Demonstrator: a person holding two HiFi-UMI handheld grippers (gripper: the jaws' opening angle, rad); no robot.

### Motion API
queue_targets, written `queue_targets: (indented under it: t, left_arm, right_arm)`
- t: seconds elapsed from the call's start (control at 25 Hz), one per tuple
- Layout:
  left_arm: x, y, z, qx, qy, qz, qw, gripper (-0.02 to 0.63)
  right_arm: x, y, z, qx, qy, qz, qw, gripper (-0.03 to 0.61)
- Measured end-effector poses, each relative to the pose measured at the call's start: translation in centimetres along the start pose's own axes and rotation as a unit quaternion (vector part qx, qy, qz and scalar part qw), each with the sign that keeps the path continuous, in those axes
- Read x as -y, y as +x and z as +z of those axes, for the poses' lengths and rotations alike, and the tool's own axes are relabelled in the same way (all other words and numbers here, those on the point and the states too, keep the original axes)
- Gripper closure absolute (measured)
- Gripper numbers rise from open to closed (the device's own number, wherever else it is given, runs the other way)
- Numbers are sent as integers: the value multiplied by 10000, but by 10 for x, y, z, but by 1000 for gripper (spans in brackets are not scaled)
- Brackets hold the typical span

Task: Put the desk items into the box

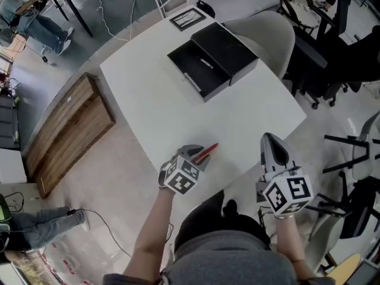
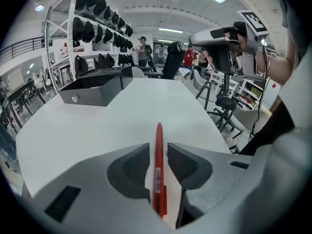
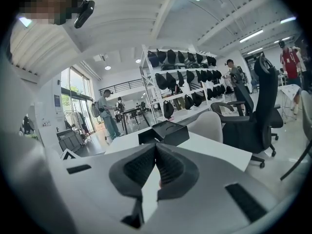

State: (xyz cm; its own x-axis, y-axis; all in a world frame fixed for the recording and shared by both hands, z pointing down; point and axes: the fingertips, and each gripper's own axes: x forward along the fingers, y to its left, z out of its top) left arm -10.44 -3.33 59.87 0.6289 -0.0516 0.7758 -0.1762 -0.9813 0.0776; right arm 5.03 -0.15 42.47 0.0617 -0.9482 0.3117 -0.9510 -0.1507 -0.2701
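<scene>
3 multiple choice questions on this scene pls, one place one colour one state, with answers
1. What colour is the box on the table? A) white B) black C) red
2. Where is the red pen? A) in the box B) on the table, between the left gripper's jaws C) on the floor
3. How do the right gripper's jaws stand? A) together, empty B) wide apart C) clamped on the pen
Answers: 1 B, black in the head view; 2 B, the left gripper view shows it lying between the pads; 3 A, its own view shows the pads meeting.

red pen (image 2: 159,155): flat on table (image 1: 237,123), near edge | black box (image 1: 211,76): open, far end
</scene>
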Motion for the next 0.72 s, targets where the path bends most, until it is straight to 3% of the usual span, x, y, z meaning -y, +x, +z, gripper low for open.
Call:
queue_targets:
  t: [0.72]
  left_arm:
    - [2, 1, -1, -131, 103, -145, 9998, 560]
  right_arm:
    - [0, 2, 4, -7, -74, -264, 9996, 575]
